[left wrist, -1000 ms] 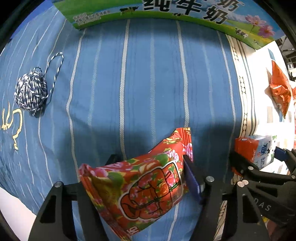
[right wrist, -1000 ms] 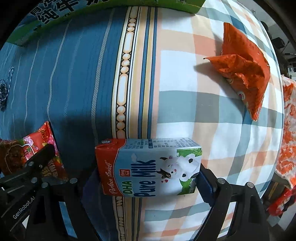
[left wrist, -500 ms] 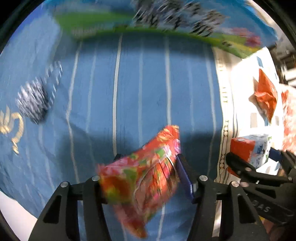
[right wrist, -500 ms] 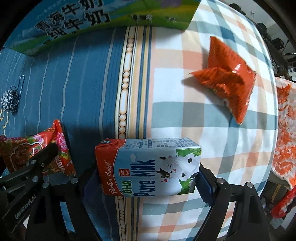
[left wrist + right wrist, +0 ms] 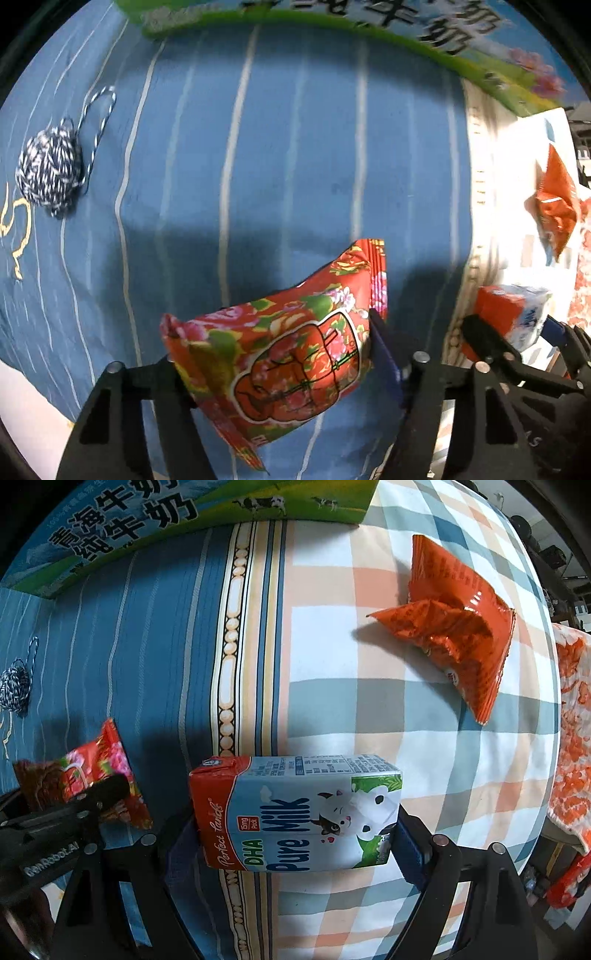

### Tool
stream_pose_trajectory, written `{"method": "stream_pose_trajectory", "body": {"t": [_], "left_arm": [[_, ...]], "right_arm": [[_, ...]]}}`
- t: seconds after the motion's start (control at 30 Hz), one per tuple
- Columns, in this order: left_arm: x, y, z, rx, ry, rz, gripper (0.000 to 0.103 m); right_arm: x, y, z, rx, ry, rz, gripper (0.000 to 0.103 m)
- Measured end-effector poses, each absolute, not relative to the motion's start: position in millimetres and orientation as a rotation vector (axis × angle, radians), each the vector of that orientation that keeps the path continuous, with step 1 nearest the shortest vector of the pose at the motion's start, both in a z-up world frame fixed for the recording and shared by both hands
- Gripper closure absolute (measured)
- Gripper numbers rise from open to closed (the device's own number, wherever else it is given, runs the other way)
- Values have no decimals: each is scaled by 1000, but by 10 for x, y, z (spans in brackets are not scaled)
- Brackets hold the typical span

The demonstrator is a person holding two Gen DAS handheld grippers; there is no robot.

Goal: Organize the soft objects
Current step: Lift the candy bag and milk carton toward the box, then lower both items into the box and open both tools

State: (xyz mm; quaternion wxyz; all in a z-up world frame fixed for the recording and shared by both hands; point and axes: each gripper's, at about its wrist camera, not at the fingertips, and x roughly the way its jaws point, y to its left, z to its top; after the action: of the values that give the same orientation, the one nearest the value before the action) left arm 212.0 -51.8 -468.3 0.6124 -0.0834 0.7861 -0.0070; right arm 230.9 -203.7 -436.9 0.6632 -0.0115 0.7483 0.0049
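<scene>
Now, with our left tongs (image 5: 280, 354) clenched on the floral snack pouch (image 5: 284, 354) and right tongs (image 5: 295, 834) gripping the milk carton (image 5: 295, 812) above the bedspread (image 5: 155, 646), we squeeze lightly, keeping both level.

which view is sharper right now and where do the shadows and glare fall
Right wrist view: sharp, milk carton print readable, glare on the orange snack bag, dark shadow on the blue striped cloth beside the carton. Left wrist view: softer, box lettering smeared, plaid cloth washed out, shadow behind the floral packet.
</scene>
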Motion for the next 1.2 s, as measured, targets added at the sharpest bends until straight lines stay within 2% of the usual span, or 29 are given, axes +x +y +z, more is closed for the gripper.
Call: {"method": "stream_pose_trajectory", "body": {"t": [0.23,0.43,0.83,1.03,1.2], "left_arm": [[2080,-499,-4463,-182,1728,-55,42],[2124,-396,-4046,-188,1639,-97,43],[2491,-181,-2606,-153,1327,-97,43],[2692,-237,-2374,-182,1248,-102,43],[2874,-299,-2173,-180,1193,-106,43]], "right_arm": [[2339,-2123,-4263,-5,1665,14,13],[2390,-2167,-3982,34,1621,30,13],[2583,-2242,-2716,80,1400,80,13],[2693,-2177,-2229,90,1319,98,13],[2872,-2096,-2067,93,1284,113,13]]}}
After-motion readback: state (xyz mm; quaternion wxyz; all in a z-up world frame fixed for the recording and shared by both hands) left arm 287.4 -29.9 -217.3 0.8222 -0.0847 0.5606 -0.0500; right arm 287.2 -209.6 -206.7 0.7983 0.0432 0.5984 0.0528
